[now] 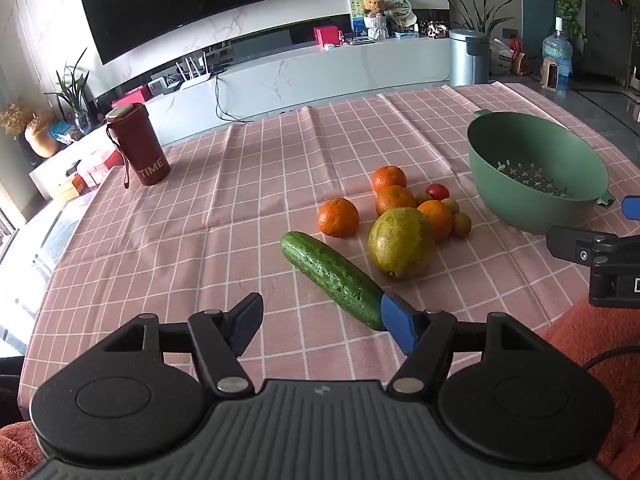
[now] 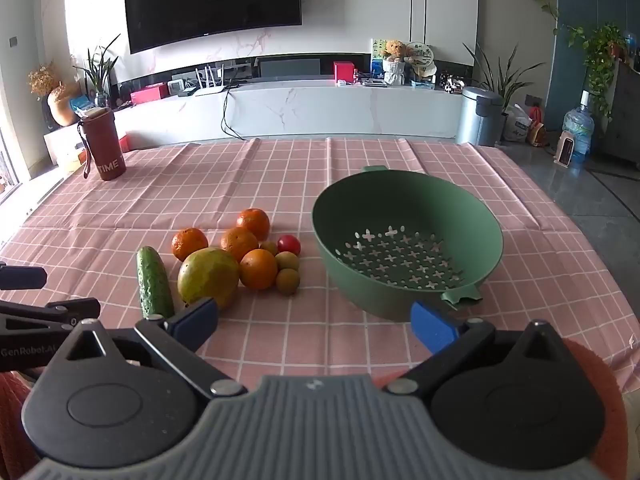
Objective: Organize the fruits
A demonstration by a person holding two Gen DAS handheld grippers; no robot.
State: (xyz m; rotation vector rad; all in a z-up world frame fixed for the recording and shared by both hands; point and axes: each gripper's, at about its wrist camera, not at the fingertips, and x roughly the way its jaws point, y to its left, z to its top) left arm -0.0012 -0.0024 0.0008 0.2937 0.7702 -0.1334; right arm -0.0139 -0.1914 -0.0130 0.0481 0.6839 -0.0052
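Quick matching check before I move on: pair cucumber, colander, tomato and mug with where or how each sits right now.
Things:
1. cucumber
2. green colander
3. red tomato
4. brown mug

States:
A. holds no fruit
B. far left corner of the cloth, upright
C. lying flat, left of the fruit pile
D. in the pile, on the colander side

Pairs: 1-C, 2-A, 3-D, 4-B

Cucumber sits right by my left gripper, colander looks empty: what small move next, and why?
Probably ease the open left gripper forward and rightward to straddle the cucumber. Its near end lies at the right finger, nothing is held, and the green colander holds no fruit.
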